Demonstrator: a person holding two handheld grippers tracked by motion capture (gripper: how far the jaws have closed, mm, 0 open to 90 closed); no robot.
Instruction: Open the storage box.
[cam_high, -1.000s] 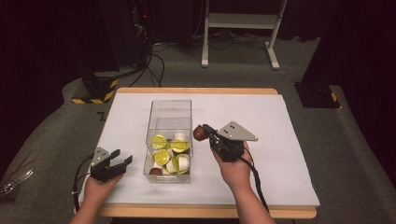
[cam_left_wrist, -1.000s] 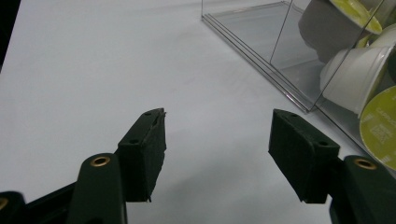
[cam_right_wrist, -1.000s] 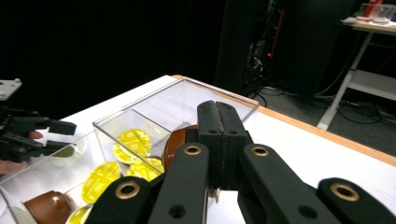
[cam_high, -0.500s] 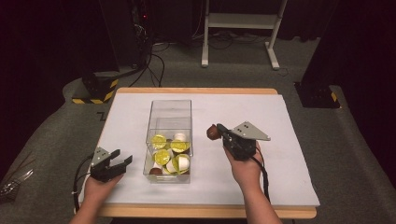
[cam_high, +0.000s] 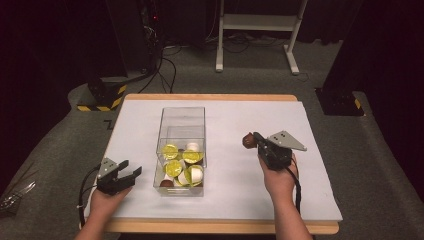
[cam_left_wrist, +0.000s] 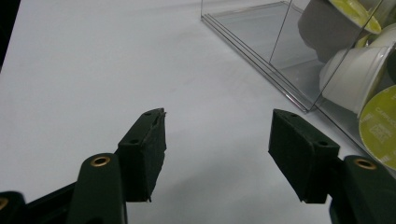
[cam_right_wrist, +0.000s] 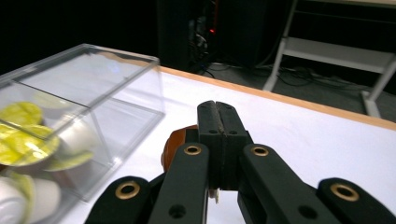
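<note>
A clear plastic box (cam_high: 182, 120) stands mid-table, its near end holding several coffee capsules (cam_high: 175, 167), white with yellow-green lids and one brown. My right gripper (cam_high: 256, 139) is to the right of the box, above the white table. It is shut on the rim of a brown capsule (cam_high: 247, 140), which hangs at its tip. In the right gripper view the jaws (cam_right_wrist: 218, 116) meet, with the brown capsule (cam_right_wrist: 175, 144) just under them and the box (cam_right_wrist: 116, 88) to the left. My left gripper (cam_high: 131, 169) rests open left of the box; nothing lies between its fingers (cam_left_wrist: 217, 140).
The white table top (cam_high: 240, 195) has a wooden front edge. The box wall (cam_left_wrist: 261, 51) and its capsules (cam_left_wrist: 359, 74) stand close to the right of my left gripper. Dark floor, cables and a white stand (cam_high: 255, 22) lie beyond the table.
My right hand has carried the brown capsule to the right, away from the box, and a little lower. The left hand has not moved.
</note>
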